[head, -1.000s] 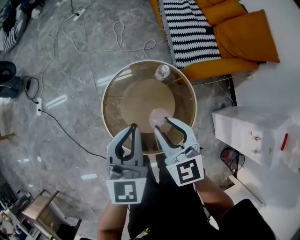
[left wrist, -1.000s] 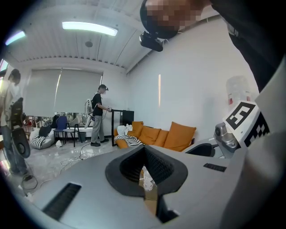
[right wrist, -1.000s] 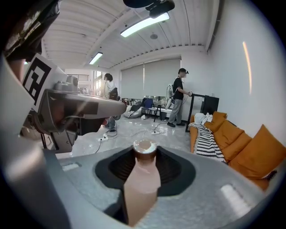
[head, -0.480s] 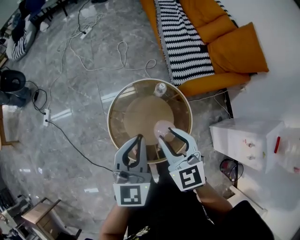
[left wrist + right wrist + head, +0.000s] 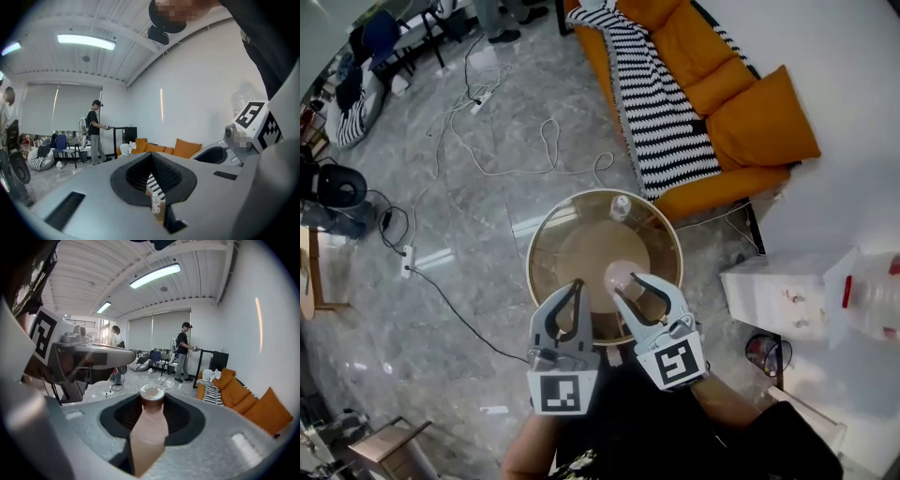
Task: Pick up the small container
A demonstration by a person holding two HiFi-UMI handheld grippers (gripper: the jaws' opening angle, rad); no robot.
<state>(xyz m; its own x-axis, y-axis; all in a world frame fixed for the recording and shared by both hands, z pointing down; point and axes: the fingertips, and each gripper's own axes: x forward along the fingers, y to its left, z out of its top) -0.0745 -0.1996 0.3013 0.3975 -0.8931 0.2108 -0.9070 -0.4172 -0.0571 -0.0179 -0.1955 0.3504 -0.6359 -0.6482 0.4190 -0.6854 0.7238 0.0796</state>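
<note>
Item 1: right claw (image 5: 626, 284), lower centre of my head view, pinching the small container (image 5: 619, 273). It is pinkish and bottle-shaped with a brown-rimmed cap, upright between the pads, and shows over the near part of the round glass desk (image 5: 542, 246).
Item 2: left claw (image 5: 574, 289), just left of the first, pressed together, nothing in it.
Item 3: clear bottle (image 5: 621, 206), at the desk's far edge, above centre.
Item 4: orange sofa (image 5: 750, 127) with striped blanket (image 5: 652, 108), upper right.
</note>
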